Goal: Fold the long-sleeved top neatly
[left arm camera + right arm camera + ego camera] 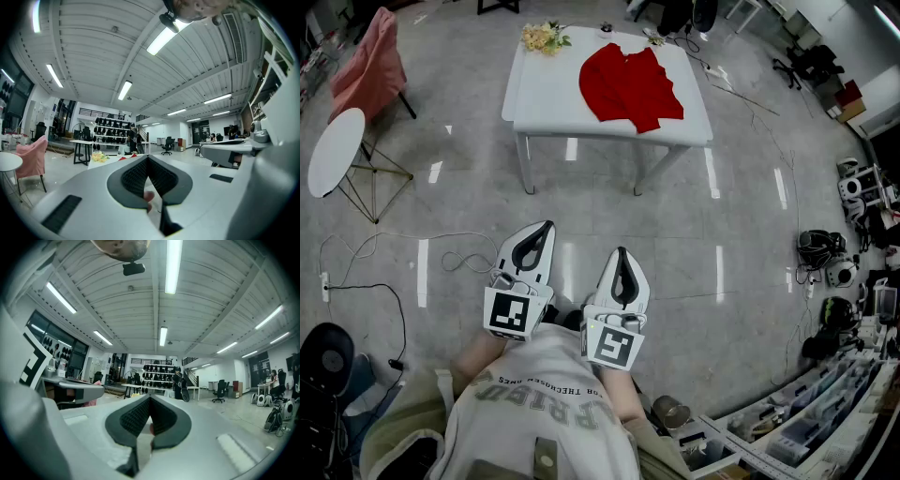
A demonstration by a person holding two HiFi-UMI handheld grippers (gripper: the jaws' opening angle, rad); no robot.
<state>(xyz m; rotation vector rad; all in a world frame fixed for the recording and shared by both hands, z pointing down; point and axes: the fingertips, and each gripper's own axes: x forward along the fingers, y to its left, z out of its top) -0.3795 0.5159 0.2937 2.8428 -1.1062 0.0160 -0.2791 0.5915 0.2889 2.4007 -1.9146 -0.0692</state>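
1. Floor: grey polished floor (750, 281) lay open between the person and the table; a loose black cable (459, 258) trailed at left and clutter lined the right.
2. White rectangular table (544, 103) stood well ahead, its near edge facing both grippers, with bare surface left of the garment for folding.
3. Red long-sleeved top (628, 86) lay rumpled on the table's right half. Its long axis ran roughly far-to-near, slanting right, and its hem sat close to the near edge.
4. Left gripper (546, 225) and right gripper (622, 251) were held level near the chest, jaws closed together with nothing between. The top was ahead and well apart, the right gripper more in line with it.
5. Yellow flower bunch (544, 37) sat at the far-left corner, apart from the top.
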